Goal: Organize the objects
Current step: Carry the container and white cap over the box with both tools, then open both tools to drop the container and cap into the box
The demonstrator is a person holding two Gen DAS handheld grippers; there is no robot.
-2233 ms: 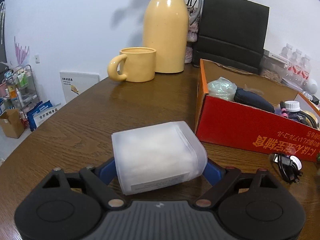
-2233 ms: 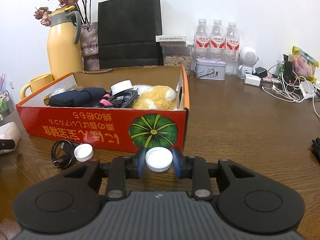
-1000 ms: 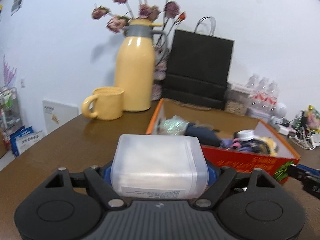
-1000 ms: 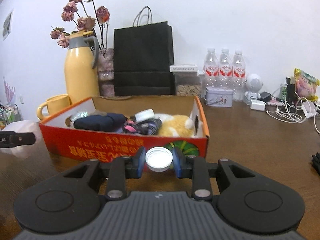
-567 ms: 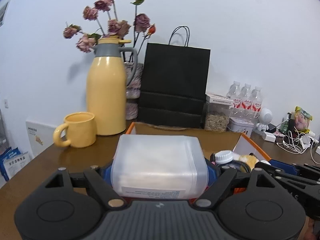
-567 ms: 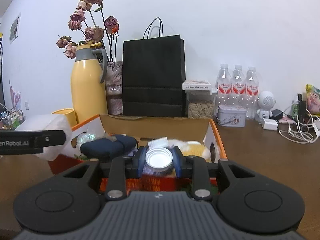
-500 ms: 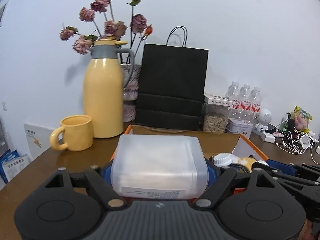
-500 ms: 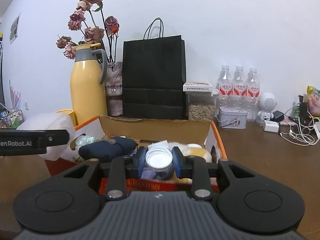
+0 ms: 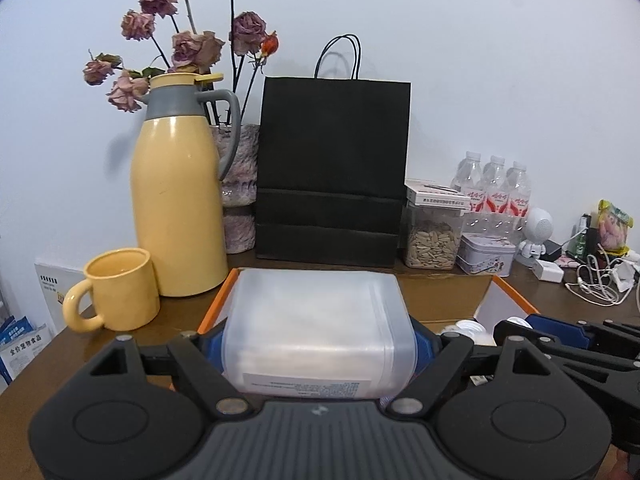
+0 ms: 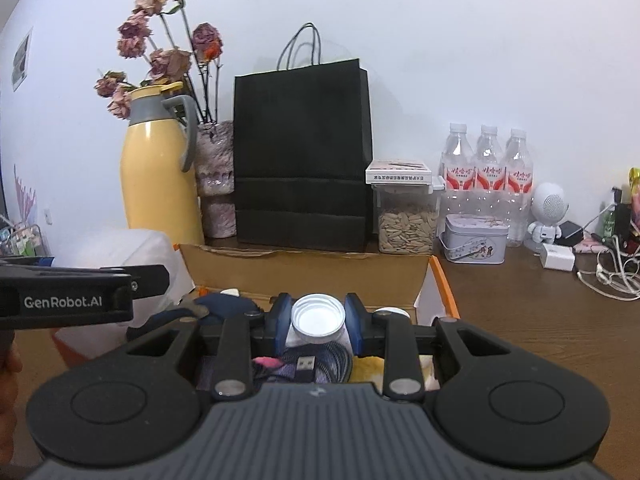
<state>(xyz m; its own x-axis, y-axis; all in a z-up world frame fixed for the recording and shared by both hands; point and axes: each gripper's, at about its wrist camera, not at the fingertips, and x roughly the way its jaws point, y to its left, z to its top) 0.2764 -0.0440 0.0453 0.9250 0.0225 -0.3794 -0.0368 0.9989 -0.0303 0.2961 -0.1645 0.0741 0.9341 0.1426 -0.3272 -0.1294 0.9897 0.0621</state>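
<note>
Above the orange-rimmed cardboard box, the left gripper clamps a frosted plastic container while, at its 3 o'clock, the right gripper pinches a white bottle cap, which could bounce out if released too high.

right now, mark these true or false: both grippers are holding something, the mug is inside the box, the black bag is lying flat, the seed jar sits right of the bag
1. Both grippers hold something: true. The left gripper is shut on the translucent container, the right gripper on the white cap.
2. The mug is inside the box: false. The yellow mug stands on the table beside the yellow jug, outside the cardboard box.
3. The black bag lies flat: false. The black bag stands upright.
4. The seed jar sits right of the bag: true, the seed jar does.
</note>
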